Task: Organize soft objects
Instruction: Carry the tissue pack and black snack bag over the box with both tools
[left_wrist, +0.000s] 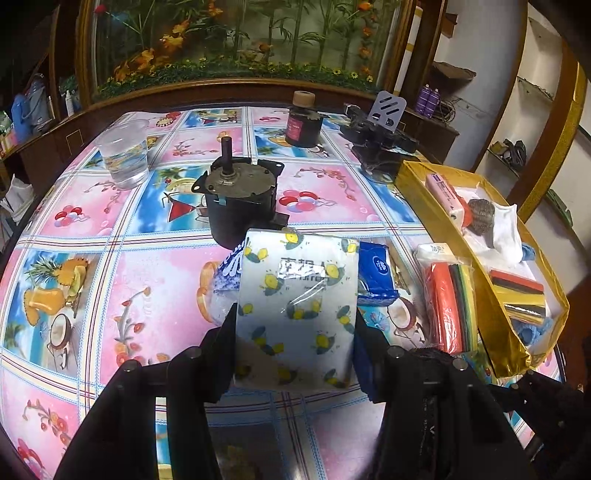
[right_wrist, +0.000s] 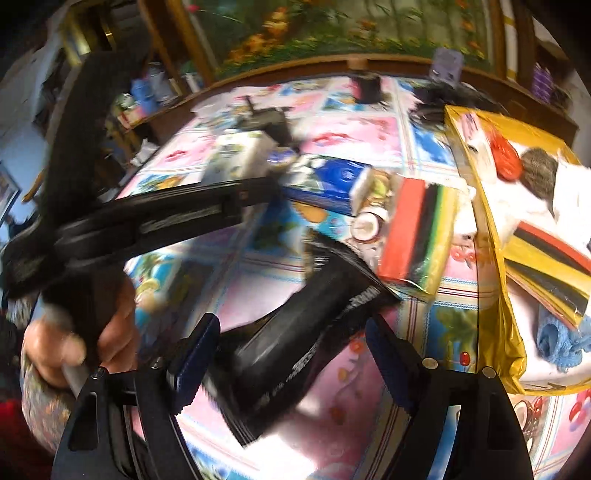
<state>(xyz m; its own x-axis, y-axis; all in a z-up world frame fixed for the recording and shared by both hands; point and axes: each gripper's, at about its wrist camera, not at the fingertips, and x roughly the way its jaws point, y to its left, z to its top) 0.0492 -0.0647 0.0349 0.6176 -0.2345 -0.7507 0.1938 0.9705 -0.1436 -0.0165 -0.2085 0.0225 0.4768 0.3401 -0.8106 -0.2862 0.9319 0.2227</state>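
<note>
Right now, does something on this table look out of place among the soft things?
Yes. A heavy metal motor with a shaft stands mid-table just behind the tissue pack held in the left gripper. It is hard, not soft. A steel scourer also lies in the gold box.

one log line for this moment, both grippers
left gripper: shut on tissue pack | right gripper: open over black packet | gold box: partly filled
</note>
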